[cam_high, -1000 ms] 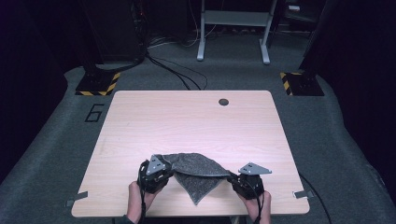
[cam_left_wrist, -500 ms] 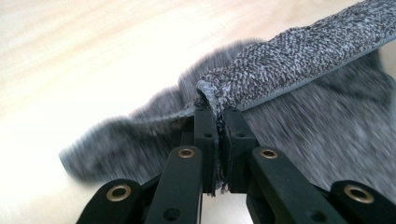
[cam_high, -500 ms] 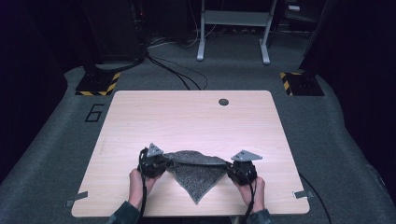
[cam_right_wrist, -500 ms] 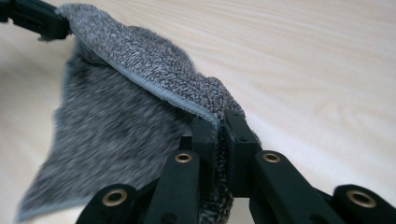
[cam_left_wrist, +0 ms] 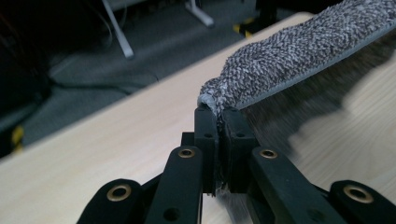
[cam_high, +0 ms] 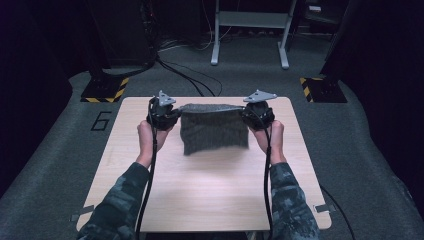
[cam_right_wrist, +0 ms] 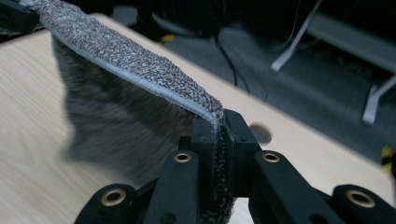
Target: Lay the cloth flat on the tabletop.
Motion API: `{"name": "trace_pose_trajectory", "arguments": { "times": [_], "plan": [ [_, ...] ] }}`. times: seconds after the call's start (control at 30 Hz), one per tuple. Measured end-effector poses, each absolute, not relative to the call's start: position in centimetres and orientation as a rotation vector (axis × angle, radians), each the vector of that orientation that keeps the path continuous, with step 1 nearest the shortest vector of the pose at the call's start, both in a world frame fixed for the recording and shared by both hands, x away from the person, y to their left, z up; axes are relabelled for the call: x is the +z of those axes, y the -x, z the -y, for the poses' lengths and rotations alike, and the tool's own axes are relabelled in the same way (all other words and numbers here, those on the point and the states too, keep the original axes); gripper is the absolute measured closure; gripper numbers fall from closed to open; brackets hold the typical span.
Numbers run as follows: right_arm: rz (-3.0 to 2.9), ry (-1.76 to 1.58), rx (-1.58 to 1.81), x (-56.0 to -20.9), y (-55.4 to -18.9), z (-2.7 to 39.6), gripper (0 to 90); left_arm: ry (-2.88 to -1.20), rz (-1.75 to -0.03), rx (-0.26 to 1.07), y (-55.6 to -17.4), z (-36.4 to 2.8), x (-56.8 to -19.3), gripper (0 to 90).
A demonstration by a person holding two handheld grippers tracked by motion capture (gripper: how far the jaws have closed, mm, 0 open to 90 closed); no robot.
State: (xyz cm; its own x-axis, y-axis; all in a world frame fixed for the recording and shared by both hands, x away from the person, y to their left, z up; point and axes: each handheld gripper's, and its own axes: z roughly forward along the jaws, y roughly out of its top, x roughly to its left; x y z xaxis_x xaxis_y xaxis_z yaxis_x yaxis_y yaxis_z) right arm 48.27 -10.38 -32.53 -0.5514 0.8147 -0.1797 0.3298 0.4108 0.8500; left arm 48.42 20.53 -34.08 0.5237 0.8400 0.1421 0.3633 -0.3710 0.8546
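While held taut above the wooden table [cam_high: 210, 180], the grey towel [cam_high: 214, 129] hangs by two corners
Left gripper [cam_high: 161, 114] and right gripper [cam_high: 258, 113] each clamp a corner; next move, judged: lower it flat onto the table, keeping tension even

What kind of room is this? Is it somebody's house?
Probably not a house; it looks like a lab or recording studio. A light wooden table stands alone on grey carpet, black cables run across the floor, yellow-and-black striped hazard markings sit nearby, and dark curtains surround it.
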Motion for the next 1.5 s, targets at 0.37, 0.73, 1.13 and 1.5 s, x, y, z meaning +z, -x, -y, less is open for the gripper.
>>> {"name": "trace_pose_trajectory", "arguments": {
  "times": [0.37,0.73,1.13,1.5],
  "plan": [
    [-2.3,-0.988,1.006,-44.8,-38.5,11.9,78.6,-2.131,-0.945,0.463,-39.3,-21.0,-45.9,85.4],
    [-2.4,-1.172,1.083,-50.5,-32.6,13.6,58.2,-2.135,-1.008,0.246,-33.6,-23.0,-51.0,59.0],
    [-2.313,-1.239,1.213,-47.2,-33.9,15.3,27.9,-2.063,-0.966,0.328,-35.6,-23.5,-47.1,25.6],
    [-2.371,-1.22,1.065,-50.5,-39.4,9.8,12.0,-2.165,-0.916,0.245,-40.8,-17.4,-49.5,16.7]
  ]
}}
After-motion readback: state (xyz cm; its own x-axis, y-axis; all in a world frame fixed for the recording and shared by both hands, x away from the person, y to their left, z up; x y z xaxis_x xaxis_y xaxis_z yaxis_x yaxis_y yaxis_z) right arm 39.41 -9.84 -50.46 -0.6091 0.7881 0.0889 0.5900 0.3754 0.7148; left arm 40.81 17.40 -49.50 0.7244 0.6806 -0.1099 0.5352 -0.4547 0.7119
